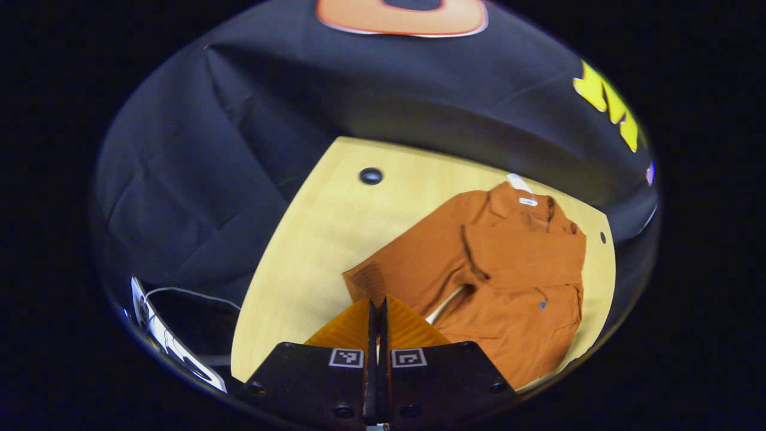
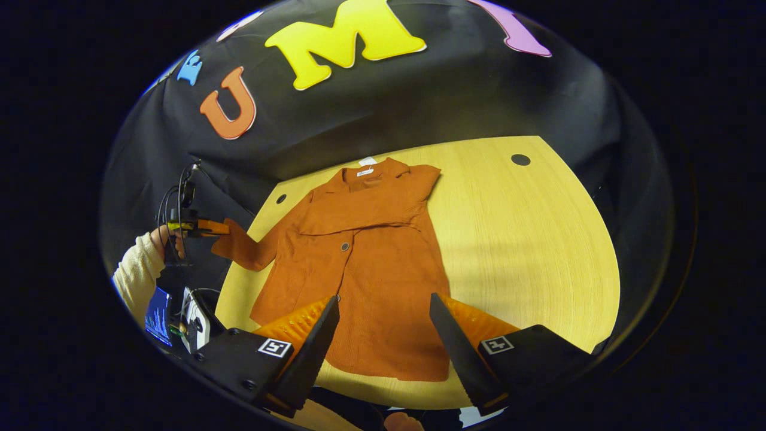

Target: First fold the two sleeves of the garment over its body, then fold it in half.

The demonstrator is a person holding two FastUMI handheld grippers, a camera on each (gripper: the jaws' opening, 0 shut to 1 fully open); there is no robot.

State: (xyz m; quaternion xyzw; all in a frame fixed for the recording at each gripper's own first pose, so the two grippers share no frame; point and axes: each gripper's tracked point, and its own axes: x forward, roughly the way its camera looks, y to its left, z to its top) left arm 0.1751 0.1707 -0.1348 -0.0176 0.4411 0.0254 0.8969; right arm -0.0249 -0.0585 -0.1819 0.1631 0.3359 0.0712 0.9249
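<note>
- Two tools are at work over one orange garment [image 2: 365, 263], which lies spread flat on the pale wooden surface [image 2: 526, 239].
- The left tool [image 1: 377, 311] has its fingers pressed together, with only a thin seam between them; the cuff of the left sleeve [image 1: 365, 281] sits right at their tips.
- In the right gripper view that same left tool [image 2: 206, 227] is off to the far left, level with the sleeve's end, which is lifted off the surface and drawn out past its edge; a hand [image 2: 161, 239] in a cream sleeve [image 2: 137, 269] holds it.
- Whether both fingers truly pinch the cloth is hard to tell; the contact point is tiny and partly covered.
- The right tool [image 2: 383, 323] stands wide apart, holding nothing, its fingers straddling the lower part of the garment just ahead of it.
- The other sleeve already lies folded across the chest, below the collar [image 2: 371, 173].
- The hem nearest the right tool is partly hidden behind its fingers.
- Some equipment [image 2: 179, 320] at lower left is too small and cut off to make out.
</note>
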